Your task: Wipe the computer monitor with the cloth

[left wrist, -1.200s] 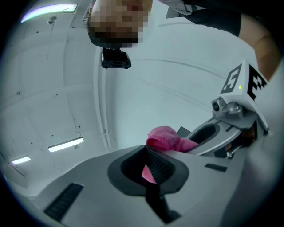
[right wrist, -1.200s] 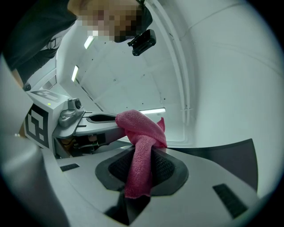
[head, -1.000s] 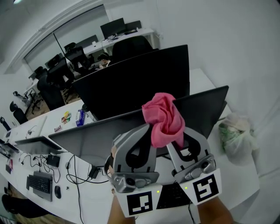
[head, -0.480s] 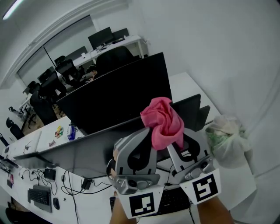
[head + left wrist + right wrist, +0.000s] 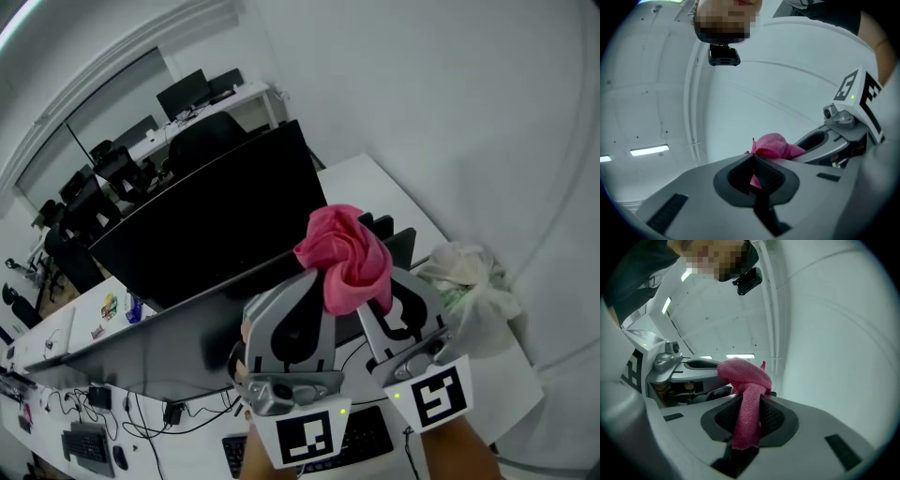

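Note:
A pink cloth (image 5: 345, 255) bunches up between my two grippers, which are raised side by side in front of the monitors. The right gripper (image 5: 382, 283) is shut on the cloth (image 5: 747, 416), and a strip of it hangs down between the pads. The left gripper (image 5: 314, 281) looks shut, with a pink sliver of cloth (image 5: 753, 180) caught between its jaws. Behind the grippers stands a wide monitor (image 5: 159, 333) with a grey-looking face. A second, black monitor (image 5: 211, 216) stands behind it. Neither gripper touches a screen.
A tied plastic bag (image 5: 469, 291) sits on the white desk (image 5: 375, 183) at the right, near the wall. A black keyboard (image 5: 361, 436) lies below the grippers, another keyboard (image 5: 89, 445) and cables at lower left. Office chairs and more desks fill the back left.
The view has swung: the monitors and the bag have slid left and lower in the head view. Both grippers and the pink cloth keep the same pose.

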Tool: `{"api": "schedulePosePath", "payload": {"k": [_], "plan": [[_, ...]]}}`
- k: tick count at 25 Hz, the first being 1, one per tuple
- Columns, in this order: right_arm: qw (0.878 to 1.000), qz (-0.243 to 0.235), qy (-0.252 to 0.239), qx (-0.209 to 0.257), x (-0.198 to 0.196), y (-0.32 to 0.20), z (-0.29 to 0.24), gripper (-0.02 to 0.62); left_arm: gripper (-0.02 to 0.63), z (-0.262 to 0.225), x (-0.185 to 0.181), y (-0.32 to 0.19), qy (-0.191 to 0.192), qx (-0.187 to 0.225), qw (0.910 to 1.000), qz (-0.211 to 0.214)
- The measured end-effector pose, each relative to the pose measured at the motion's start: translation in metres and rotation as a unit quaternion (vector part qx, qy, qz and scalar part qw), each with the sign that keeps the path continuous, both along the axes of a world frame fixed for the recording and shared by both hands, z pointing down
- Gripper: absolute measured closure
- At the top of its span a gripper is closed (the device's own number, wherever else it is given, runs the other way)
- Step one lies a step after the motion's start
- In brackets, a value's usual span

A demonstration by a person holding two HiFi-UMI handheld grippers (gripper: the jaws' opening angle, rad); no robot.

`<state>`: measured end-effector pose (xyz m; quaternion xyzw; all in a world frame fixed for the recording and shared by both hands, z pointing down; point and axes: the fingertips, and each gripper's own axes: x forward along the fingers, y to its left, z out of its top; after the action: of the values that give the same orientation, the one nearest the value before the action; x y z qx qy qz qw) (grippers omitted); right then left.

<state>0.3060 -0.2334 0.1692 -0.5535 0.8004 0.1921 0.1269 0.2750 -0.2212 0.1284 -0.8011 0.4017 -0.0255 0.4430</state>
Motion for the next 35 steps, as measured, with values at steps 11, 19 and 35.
{"api": "schedulePosePath", "payload": {"k": [11, 19, 35], "plan": [[0.999, 0.039, -0.015, -0.009, 0.038, -0.003, 0.002, 0.497, 0.601, 0.003, 0.025, -0.005, 0.010, -0.009, 0.9995, 0.028], [0.999, 0.038, -0.015, -0.021, 0.040, -0.003, 0.018, 0.497, 0.601, 0.019, 0.032, -0.006, 0.015, -0.025, 0.9989, 0.036], [0.995, 0.037, -0.029, -0.085, 0.049, -0.002, 0.089, 0.497, 0.601, 0.080, 0.044, -0.011, -0.007, -0.081, 0.9964, 0.025]]}}
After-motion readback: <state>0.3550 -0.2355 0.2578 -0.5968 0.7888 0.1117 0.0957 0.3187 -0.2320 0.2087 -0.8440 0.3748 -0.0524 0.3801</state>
